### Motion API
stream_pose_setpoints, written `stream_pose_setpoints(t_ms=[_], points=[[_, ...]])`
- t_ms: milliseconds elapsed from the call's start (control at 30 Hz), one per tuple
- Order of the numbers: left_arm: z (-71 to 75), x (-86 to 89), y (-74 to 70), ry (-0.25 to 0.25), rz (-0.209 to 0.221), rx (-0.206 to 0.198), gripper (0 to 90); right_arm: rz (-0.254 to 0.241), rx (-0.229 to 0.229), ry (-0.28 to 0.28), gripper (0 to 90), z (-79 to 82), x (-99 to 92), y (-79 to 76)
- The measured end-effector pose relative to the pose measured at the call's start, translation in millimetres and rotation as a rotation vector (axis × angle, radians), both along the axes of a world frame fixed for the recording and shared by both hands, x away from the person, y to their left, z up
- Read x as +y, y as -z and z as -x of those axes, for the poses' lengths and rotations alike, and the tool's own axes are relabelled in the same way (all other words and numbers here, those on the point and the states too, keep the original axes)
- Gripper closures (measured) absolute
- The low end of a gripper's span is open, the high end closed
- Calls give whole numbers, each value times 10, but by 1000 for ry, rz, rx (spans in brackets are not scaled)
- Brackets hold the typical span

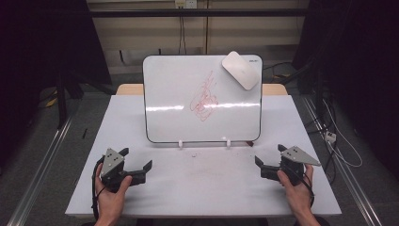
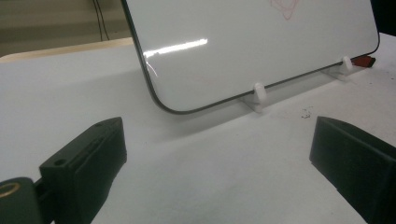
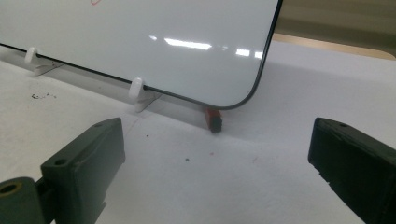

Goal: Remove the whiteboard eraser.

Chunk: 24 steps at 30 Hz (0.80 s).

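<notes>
A whiteboard leans upright on two white clips at the table's middle, with a red scribble on it. A white eraser sticks to its top right corner. A small red marker lies under the board's lower right corner, also seen as the red marker. My left gripper rests at the front left, open and empty, facing the whiteboard. My right gripper rests at the front right, open and empty, facing the whiteboard.
The white table has red smudges and dark specks in front of the board. Beyond the table's edges lie grey floor, metal rails and cables.
</notes>
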<state>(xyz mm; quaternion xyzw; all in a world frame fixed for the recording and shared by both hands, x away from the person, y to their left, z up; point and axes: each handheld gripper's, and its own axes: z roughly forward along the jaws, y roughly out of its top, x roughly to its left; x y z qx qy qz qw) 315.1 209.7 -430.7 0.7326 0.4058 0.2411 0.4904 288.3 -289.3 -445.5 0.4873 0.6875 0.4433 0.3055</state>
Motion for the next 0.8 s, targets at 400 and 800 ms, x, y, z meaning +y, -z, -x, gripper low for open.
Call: stream_pose_setpoints(t_ms=[400,800], points=[[2,-2,-2,2,6,16,43,-2,26,-11,36,-47,31,-12],[62,-60,-57,28,-26,-13,43,6,31,-55,37,-66,127,-38]])
